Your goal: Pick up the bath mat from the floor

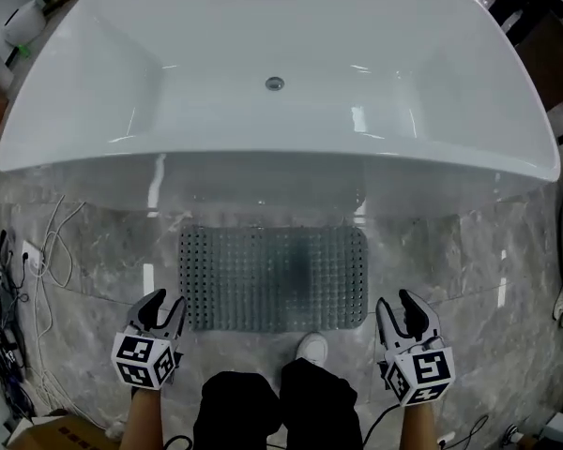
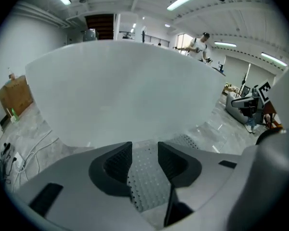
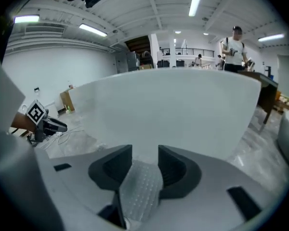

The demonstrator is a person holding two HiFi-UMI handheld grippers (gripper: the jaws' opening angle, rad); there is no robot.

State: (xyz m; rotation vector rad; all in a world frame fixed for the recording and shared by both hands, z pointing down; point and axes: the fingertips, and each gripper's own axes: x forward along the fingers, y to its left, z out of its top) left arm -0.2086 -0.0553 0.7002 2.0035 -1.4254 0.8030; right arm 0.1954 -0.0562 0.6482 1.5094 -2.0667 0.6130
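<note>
Bath mat (image 1: 272, 275) is flat on the grey marble floor (image 1: 103, 242). It's a grey, studded rectangle, and its far edge is tucked right up against the foot of the white bathtub (image 1: 169, 26). The tub fills the top of my head view, with its drain (image 1: 275, 83) dead centre.

Left gripper (image 1: 164, 306) sits just off the mat's near left corner, tips aimed down and forward. Through its own camera I see the two dark pads standing apart. The mat's dotted surface shows in the gap between them, but neither pad is pressing on it, so the fingers are released and nothing is grasped.

Right gripper (image 1: 399, 304) mirrors it, just outside the mat's near right corner. It's the same story in its view: pads spread, a pale strip of mat visible between them, no pinch on it. I can't tell from any view whether the jaw tips touch the mat or the floor.

The marker cubes (image 1: 145, 359) ride at the back of each tool, close to my wrists.

My white shoe (image 1: 311, 348) is planted at the mat's near edge, about midway along it, with black trouser legs (image 1: 263, 406) below. A tangle of white cables (image 1: 47, 251) lies on the floor to the left, well clear of the mat. In the right gripper view a person (image 3: 235, 44) stands well beyond the tub.
</note>
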